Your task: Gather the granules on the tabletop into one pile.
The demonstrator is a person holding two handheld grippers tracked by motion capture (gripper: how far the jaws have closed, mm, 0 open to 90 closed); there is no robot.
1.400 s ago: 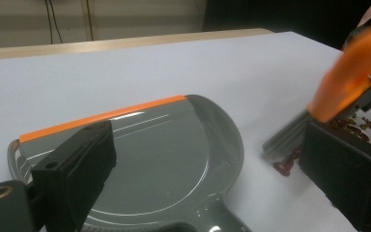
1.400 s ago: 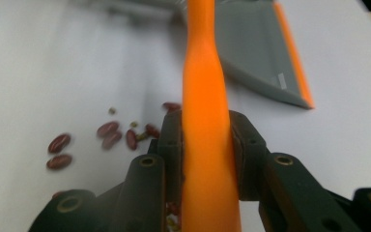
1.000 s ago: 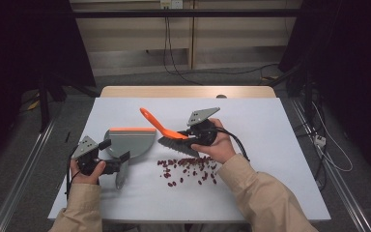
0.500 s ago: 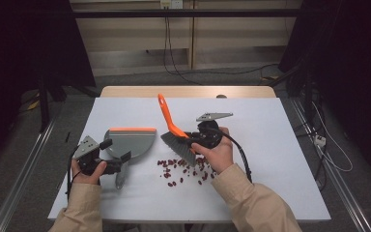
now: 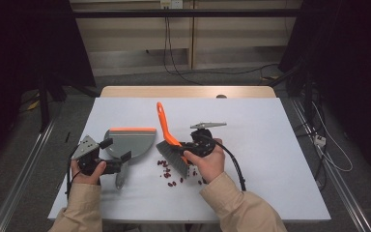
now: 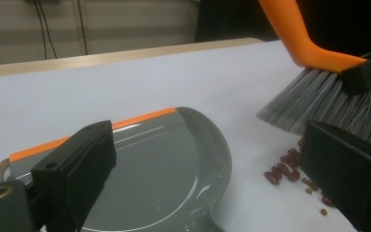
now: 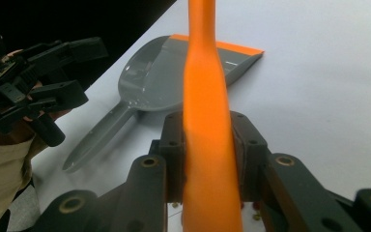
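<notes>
1. Nearest the person, at the front of the bench (image 5: 270, 193): two hands, one on each gripper. Count: two grippers.

2. Left gripper (image 5: 115, 155): its fingers (image 6: 75, 169) stand apart, holding nothing. They hover over the rear of the dustpan, near where its handle begins, seemingly ready to steady it while the sweeping is done.

3. Right gripper (image 5: 186, 149): its fingers (image 7: 249, 145) are clamped on the neck of the brush (image 5: 171, 145), one on each side of the orange handle. The handle rises up and away from them and the grey bristles point down at the bench, a hold that suits dragging the bristles through the spill.

4. Beans (image 5: 169, 170): small dark red pieces lying loose on the bench, right under and beside the bristles, below the right fingers and between the two grippers. Count: a dozen or more; the exact number cannot be told, since some are hidden by the bristles.

5. Dustpan (image 5: 130, 140): one, grey with an orange lip, flat on the bench just past the left fingers. Its handle (image 5: 121, 176) points toward the person. The pan looks empty, so the sweep is judged not yet done.
</notes>
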